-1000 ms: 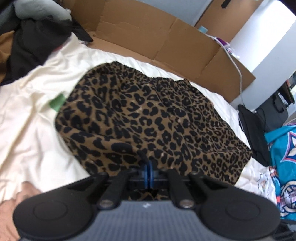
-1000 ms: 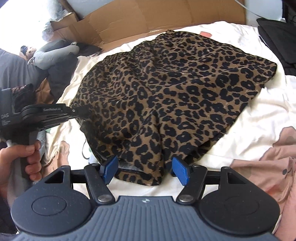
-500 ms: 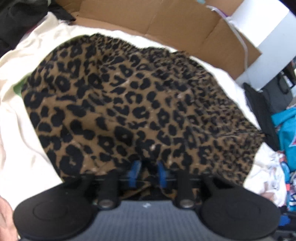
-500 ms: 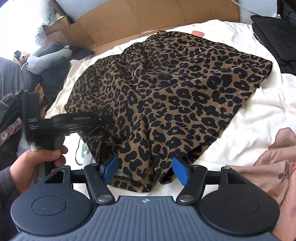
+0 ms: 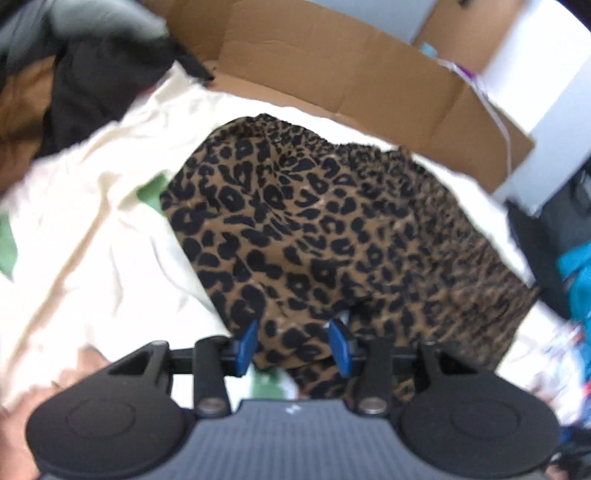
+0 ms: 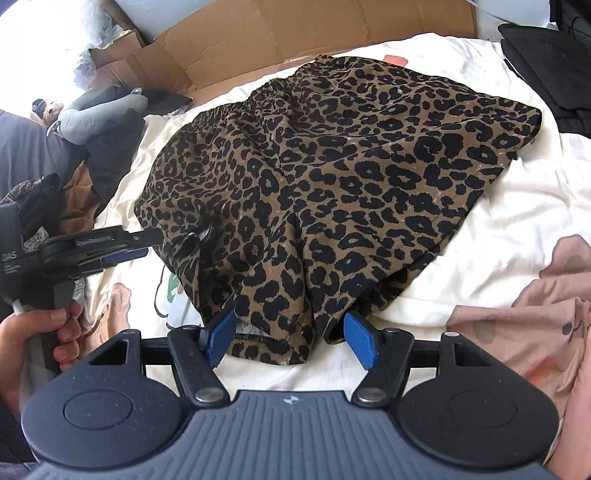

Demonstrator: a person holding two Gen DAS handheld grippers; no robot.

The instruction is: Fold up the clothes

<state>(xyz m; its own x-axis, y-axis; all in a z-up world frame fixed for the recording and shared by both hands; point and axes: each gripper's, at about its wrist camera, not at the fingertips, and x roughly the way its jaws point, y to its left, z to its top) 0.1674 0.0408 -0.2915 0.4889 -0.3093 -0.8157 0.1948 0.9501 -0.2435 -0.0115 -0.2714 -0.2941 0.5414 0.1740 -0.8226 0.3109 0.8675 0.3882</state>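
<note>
Leopard-print shorts (image 6: 332, 177) lie spread on a cream sheet (image 6: 517, 206), waistband toward the far cardboard; they also show in the left wrist view (image 5: 325, 236). My left gripper (image 5: 293, 345) is open, its blue pads either side of the shorts' left leg hem. In the right wrist view the left gripper (image 6: 155, 240) sits at the shorts' left edge. My right gripper (image 6: 290, 339) is open, straddling the near hem at the crotch.
Flattened cardboard (image 6: 295, 33) lines the far side. Dark and grey clothes (image 6: 92, 122) are piled at the left. A pink garment (image 6: 535, 314) lies at the near right, black items (image 6: 554, 66) at the far right. A teal garment (image 5: 576, 273) lies right of the shorts.
My left gripper has opened and let go of the shorts' edge, which has dropped back onto the sheet. The right gripper stays open at the near hem.
</note>
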